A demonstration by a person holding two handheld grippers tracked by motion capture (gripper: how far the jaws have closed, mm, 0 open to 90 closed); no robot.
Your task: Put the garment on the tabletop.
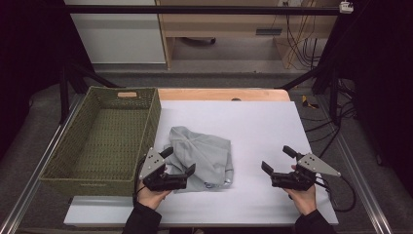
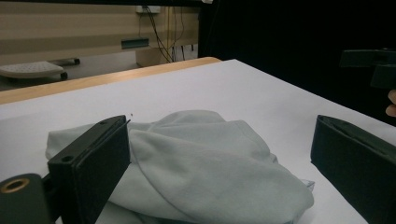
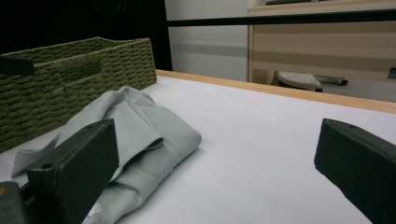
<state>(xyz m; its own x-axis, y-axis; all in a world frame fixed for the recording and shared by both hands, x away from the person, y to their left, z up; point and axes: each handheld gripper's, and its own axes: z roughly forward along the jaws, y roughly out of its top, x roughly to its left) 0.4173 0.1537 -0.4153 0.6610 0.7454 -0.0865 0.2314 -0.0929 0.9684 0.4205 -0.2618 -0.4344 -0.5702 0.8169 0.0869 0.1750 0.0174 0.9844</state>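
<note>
A crumpled pale grey garment [image 1: 204, 156] lies on the white table top, just right of the green woven basket [image 1: 78, 141]. My left gripper [image 1: 178, 160] stands open at the garment's near left edge, its jaws either side of the cloth's corner without closing on it. From the left gripper view the garment [image 2: 201, 172] bulges between the two black jaws. My right gripper [image 1: 277, 160] is open over bare table to the right of the garment, with nothing between its jaws. In the right gripper view the garment [image 3: 140, 135] lies left of centre, in front of the basket [image 3: 70, 74].
The basket's inside holds nothing and it runs along the table's left side. A wooden strip [image 1: 224, 94] edges the table's far side. Black frame bars and cables [image 1: 336, 122] stand beyond the right edge. Bare white surface [image 1: 263, 126] spreads right of the garment.
</note>
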